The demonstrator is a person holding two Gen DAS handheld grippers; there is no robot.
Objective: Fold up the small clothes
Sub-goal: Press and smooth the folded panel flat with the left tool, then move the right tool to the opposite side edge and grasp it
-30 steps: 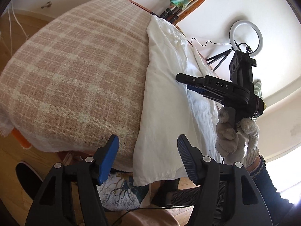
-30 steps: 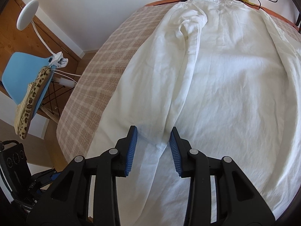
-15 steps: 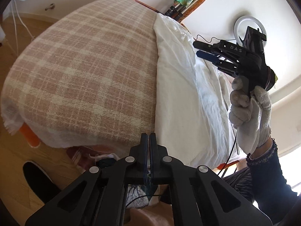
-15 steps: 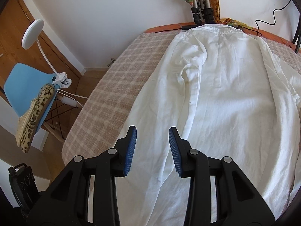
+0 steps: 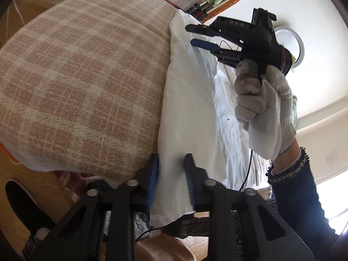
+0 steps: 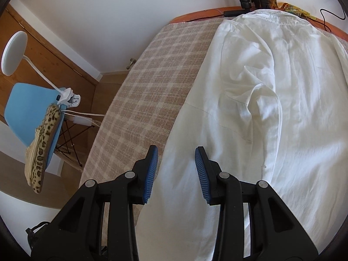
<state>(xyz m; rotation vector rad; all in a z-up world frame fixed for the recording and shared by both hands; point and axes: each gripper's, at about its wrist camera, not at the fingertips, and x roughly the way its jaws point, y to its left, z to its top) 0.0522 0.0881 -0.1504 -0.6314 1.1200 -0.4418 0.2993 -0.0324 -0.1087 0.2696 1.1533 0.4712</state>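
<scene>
1. I have the white shirt [image 6: 250, 108] spread over the plaid-covered desk [image 6: 148, 87], collar at the far end from both cameras and the hem hanging off the near edge, just under my left hand-held gripper [image 5: 171, 174].

2. The left hand-held gripper is parted to a middling gap, with the shirt's near left corner lying between its blue pads [image 5: 154, 174]. That view is blurred, so I cannot tell whether the pads touch cloth yet. I judge the grasp not made.

3. My right hand-held gripper [image 6: 176, 171] is also parted and holds nothing. It hangs over the shirt's left edge, its left pad above the plaid and its right pad above white cloth. In the left view I see it raised well above the shirt, held by the gloved hand [image 5: 261, 106].

4. To do this step well I would pinch the left long edge at two points: the left tool at the hem corner, the right tool further ahead toward the shoulder.

5. Bite deep enough to catch every layer of the edge, not only the top one.

6. The sleeve [image 6: 263, 100] lies bunched ahead and right of the right tool; I would flatten it inward first, or it may lump under the fold.

7. Lift both ends evenly and carry the edge across toward the right side, keeping the cloth taut between the tools.
</scene>
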